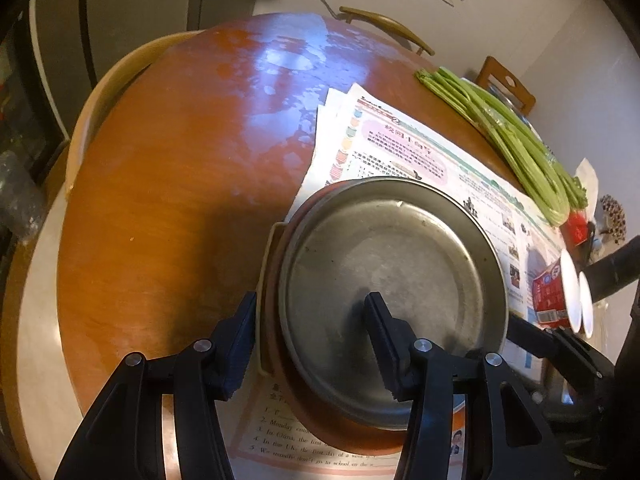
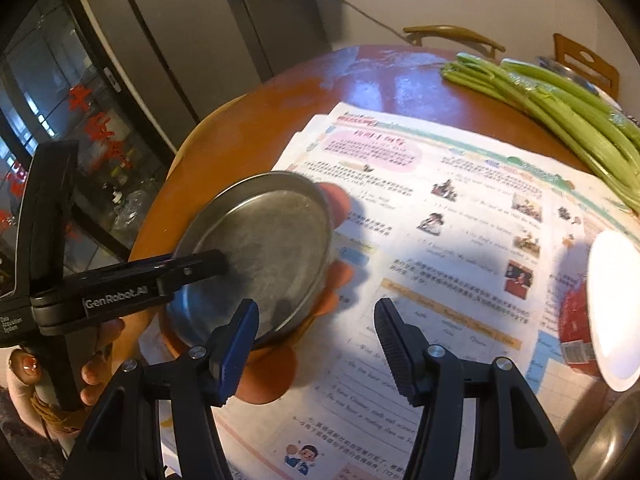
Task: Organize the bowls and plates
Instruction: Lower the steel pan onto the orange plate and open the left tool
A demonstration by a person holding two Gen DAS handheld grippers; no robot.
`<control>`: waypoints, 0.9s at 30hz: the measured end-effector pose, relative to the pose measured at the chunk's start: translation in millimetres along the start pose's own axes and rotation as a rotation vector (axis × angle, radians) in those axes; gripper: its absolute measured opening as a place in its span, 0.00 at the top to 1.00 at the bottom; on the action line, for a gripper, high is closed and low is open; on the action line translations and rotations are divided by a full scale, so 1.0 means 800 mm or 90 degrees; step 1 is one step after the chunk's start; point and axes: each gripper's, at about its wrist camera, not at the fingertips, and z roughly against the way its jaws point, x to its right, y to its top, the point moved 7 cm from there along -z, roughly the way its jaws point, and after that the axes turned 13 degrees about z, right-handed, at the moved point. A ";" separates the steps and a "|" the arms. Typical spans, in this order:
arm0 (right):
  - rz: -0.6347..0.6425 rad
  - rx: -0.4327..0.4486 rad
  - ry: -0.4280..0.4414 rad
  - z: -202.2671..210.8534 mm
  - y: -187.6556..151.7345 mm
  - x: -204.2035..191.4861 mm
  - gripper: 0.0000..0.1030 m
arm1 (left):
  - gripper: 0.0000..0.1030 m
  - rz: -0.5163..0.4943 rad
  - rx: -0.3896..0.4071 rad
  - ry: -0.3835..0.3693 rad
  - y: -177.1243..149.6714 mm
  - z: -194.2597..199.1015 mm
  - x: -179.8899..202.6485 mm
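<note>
Gripping the near rim of a round metal plate (image 1: 394, 292), the left gripper (image 1: 310, 344) has one finger over the plate's inside and the other outside the rim, with the rim caught between them. In the left wrist view the plate fills the lower middle of the frame, its open face turned up toward the camera and slightly tilted, so it reads as a broad oval whose long axis runs from upper left to lower right. Beneath it sits an orange-brown dish (image 1: 304, 420), showing as a crescent along the plate's left and lower edge.

In the right wrist view the same metal plate (image 2: 260, 256) lies at centre left, tipped so its far rim is higher, its oval stretched from lower left to upper right. The left gripper (image 2: 212, 266) enters from the left edge and clamps that plate's left rim, borne by a hand (image 2: 96, 360) at lower left. The right gripper (image 2: 316, 352) hangs at the bottom of the frame with its fingers parted and nothing between them, just beside the plate's lower right rim.

Plate and dish rest over printed newspaper sheets (image 2: 440, 240) spread on a round wooden table (image 1: 180, 200). Green stalks (image 1: 516, 136) lie along the upper right, and a red cup with a white lid (image 2: 600, 312) stands at the right edge.
</note>
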 end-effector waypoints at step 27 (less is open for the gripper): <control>-0.053 -0.008 -0.037 -0.002 -0.004 0.058 0.41 | 0.46 -0.061 -0.022 -0.014 0.012 -0.041 0.082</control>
